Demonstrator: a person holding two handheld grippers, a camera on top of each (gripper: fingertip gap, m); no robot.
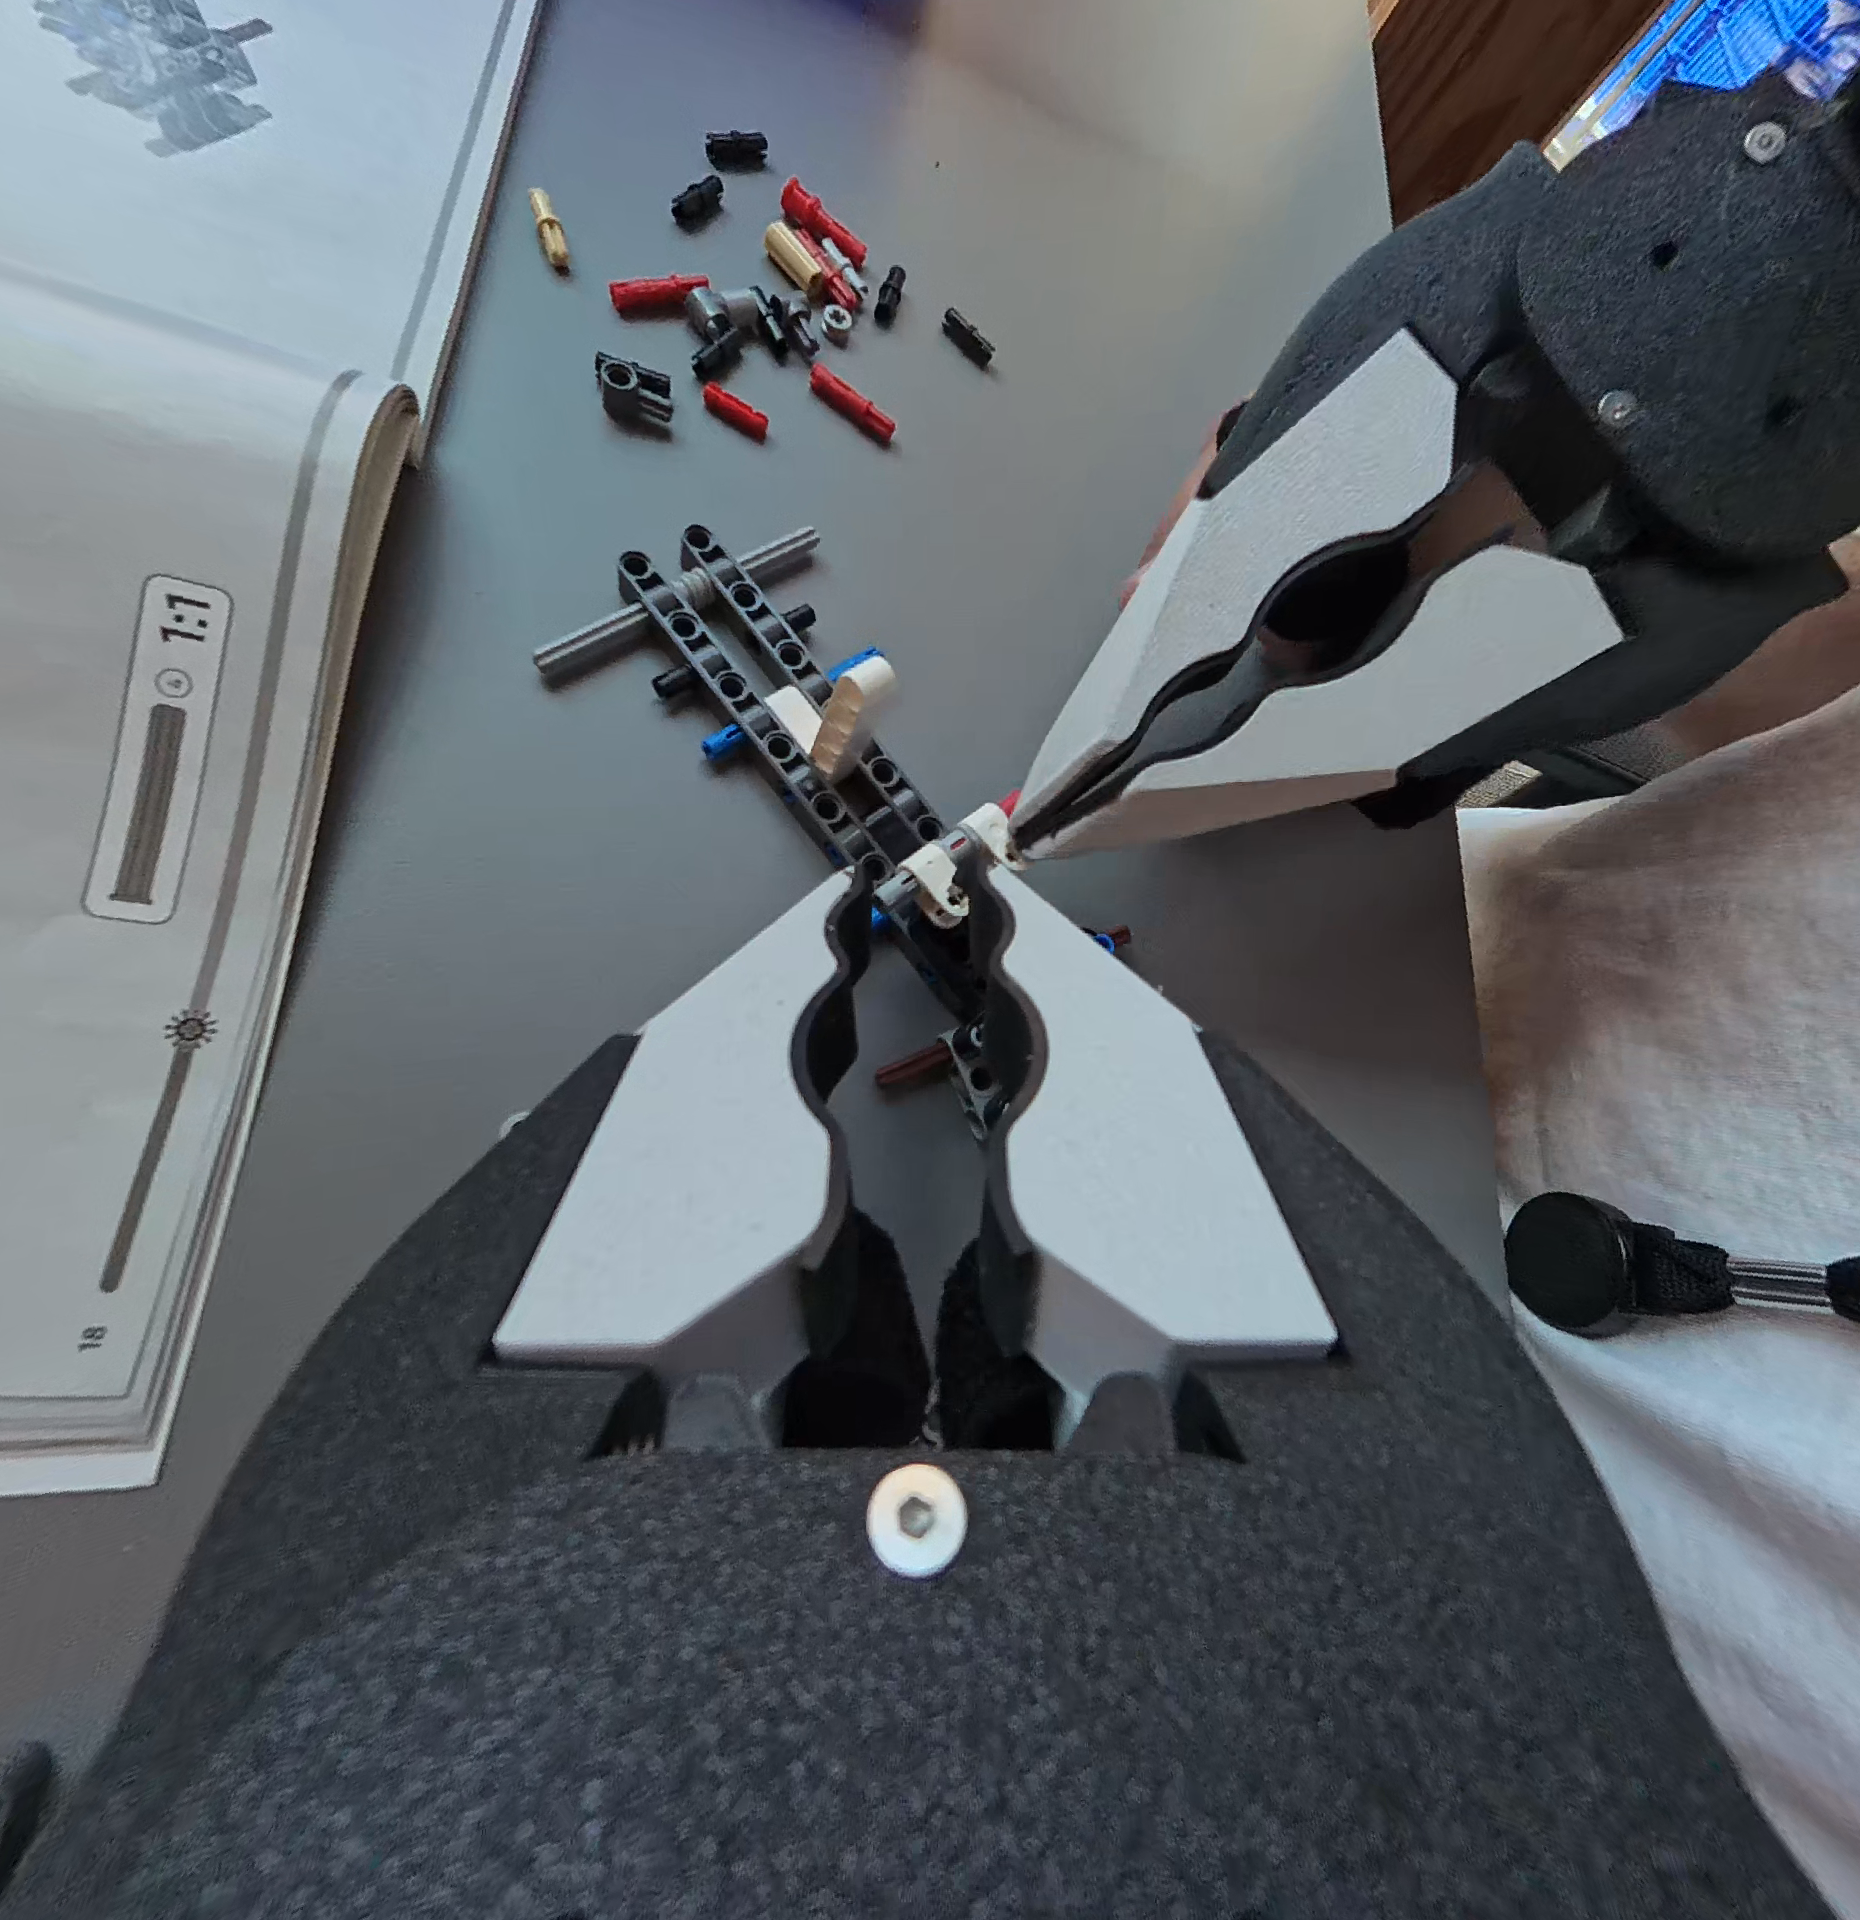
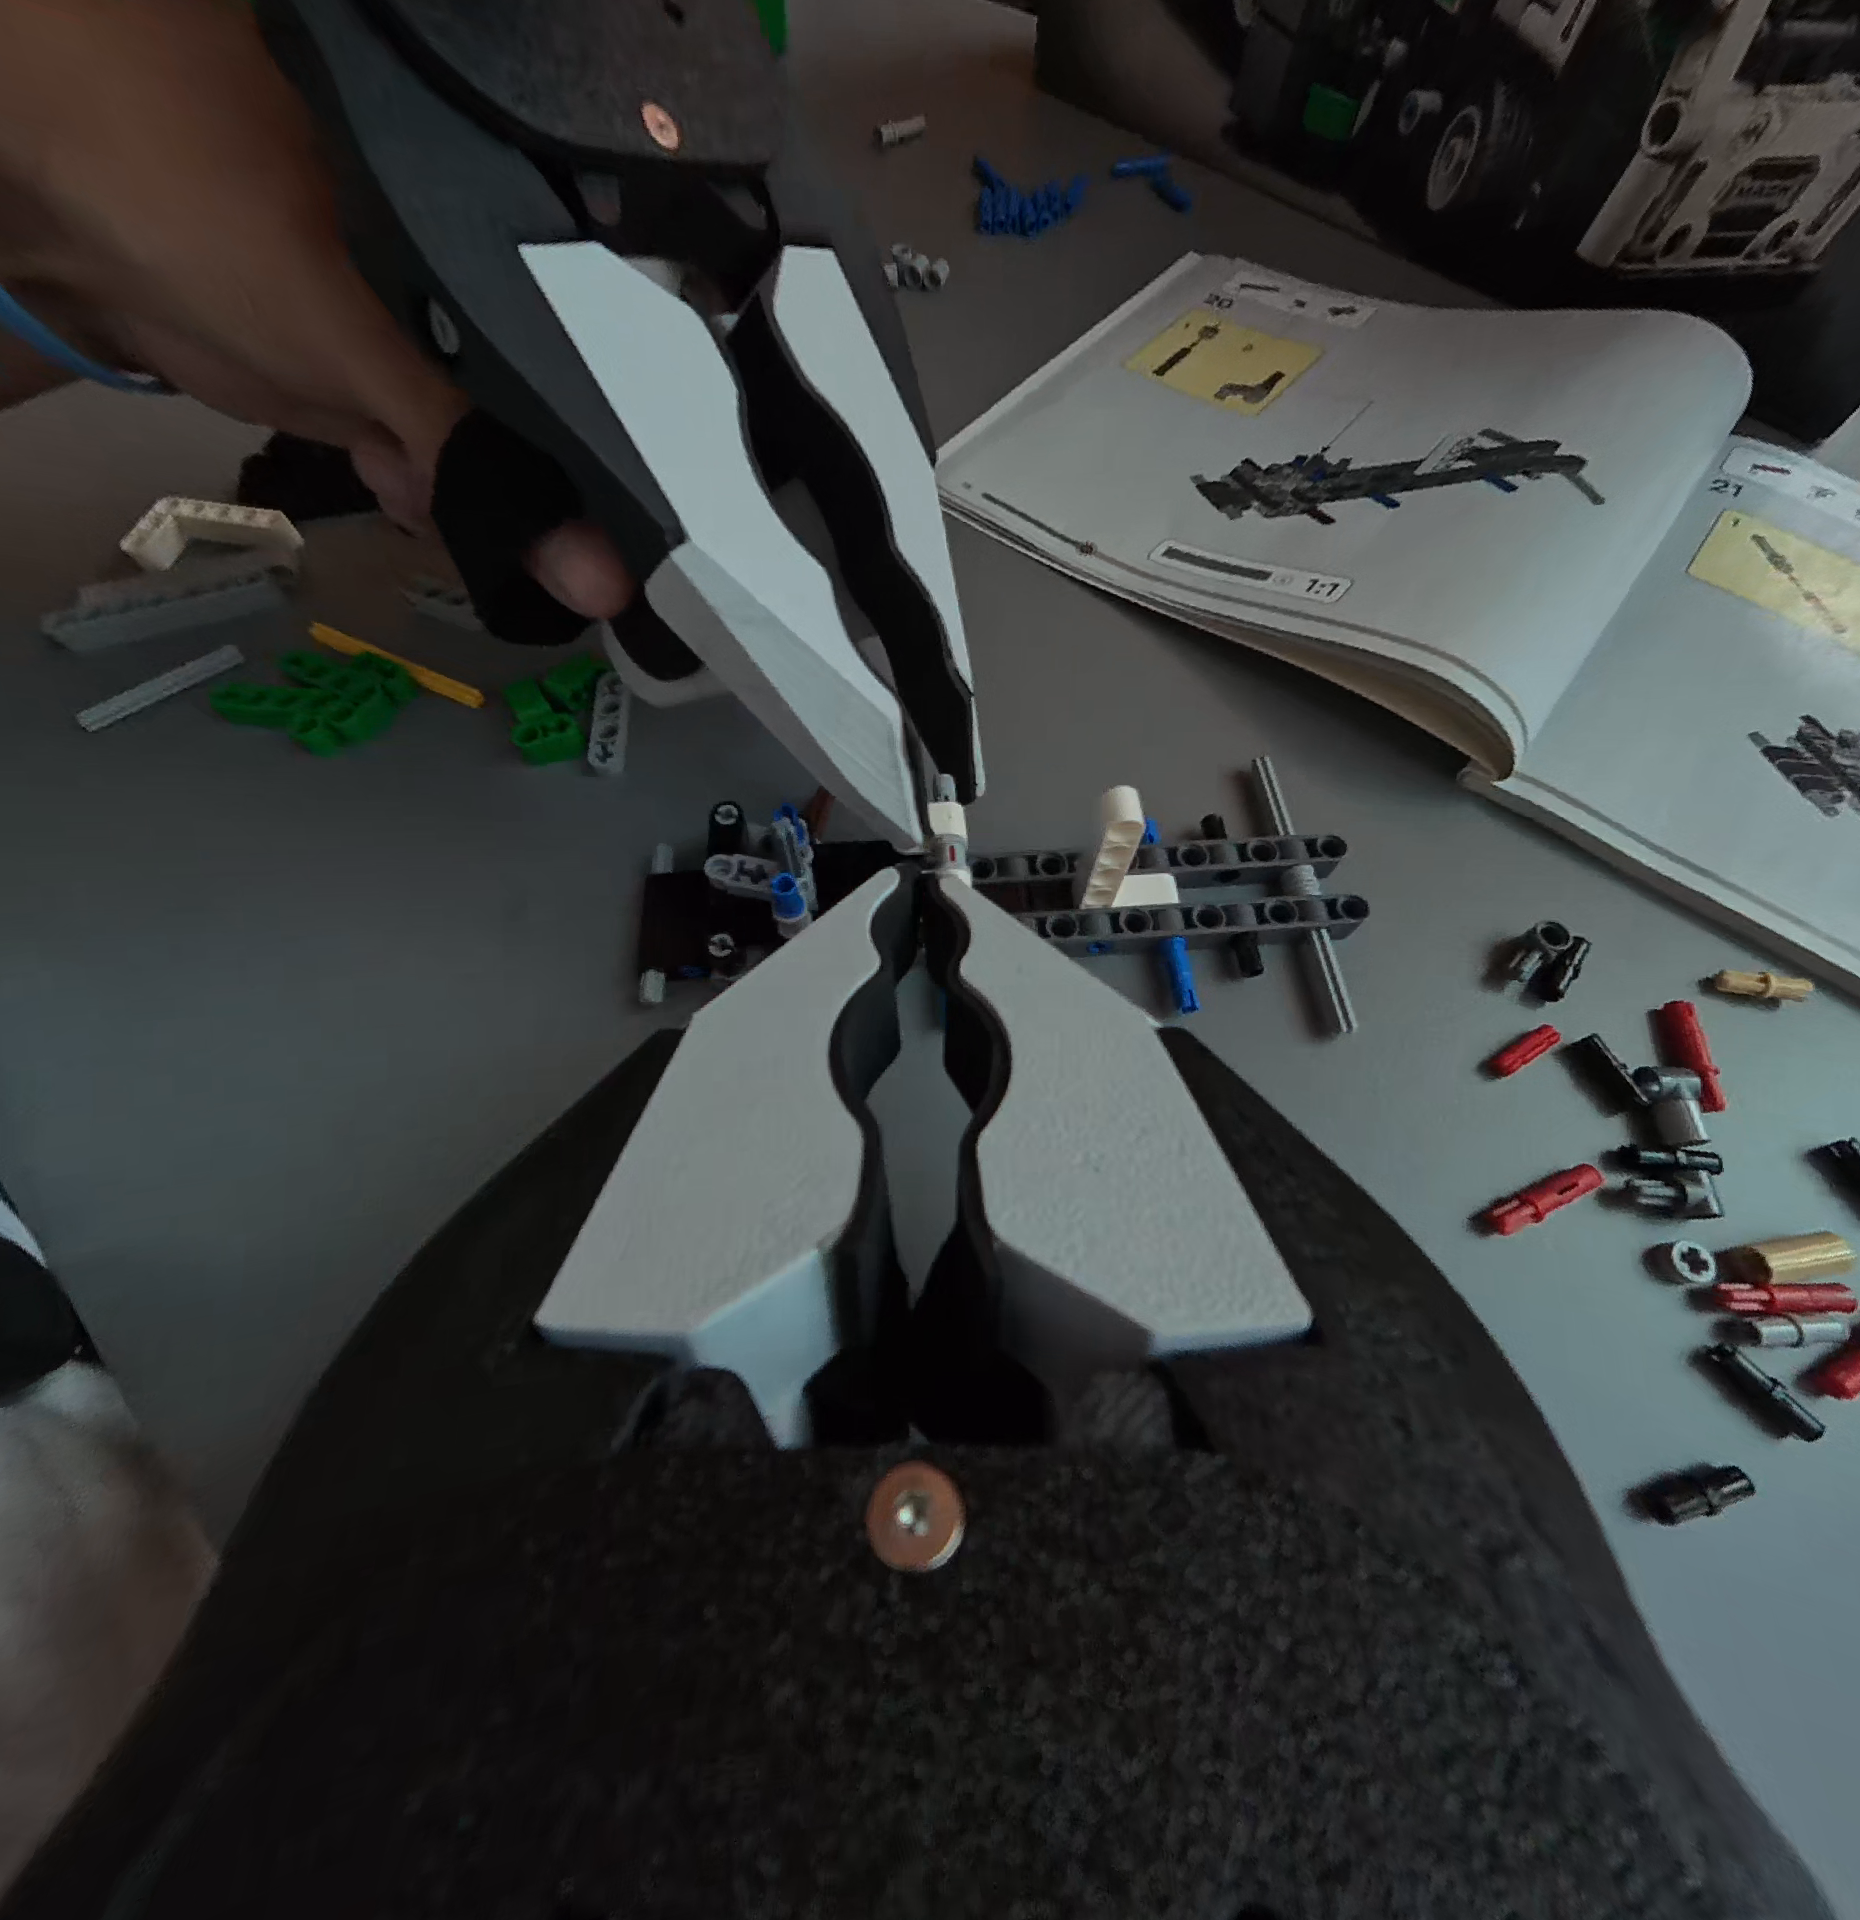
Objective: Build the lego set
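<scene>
grey table (image 2: 282,1039) — white cloth (image 1: 1684,1039) at edge | wooden floor (image 1: 1445,104)

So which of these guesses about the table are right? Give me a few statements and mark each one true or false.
1. Both grippers meet at the dark grey beam assembly. True.
2. The instruction booklet is closed. False: it lies open.
3. Red pins lie loose on the table. True.
4. The green pieces are built into the assembly. False: they lie apart in a loose pile.
5. The left gripper is wide open. False: its tips close around small white parts.
</scene>
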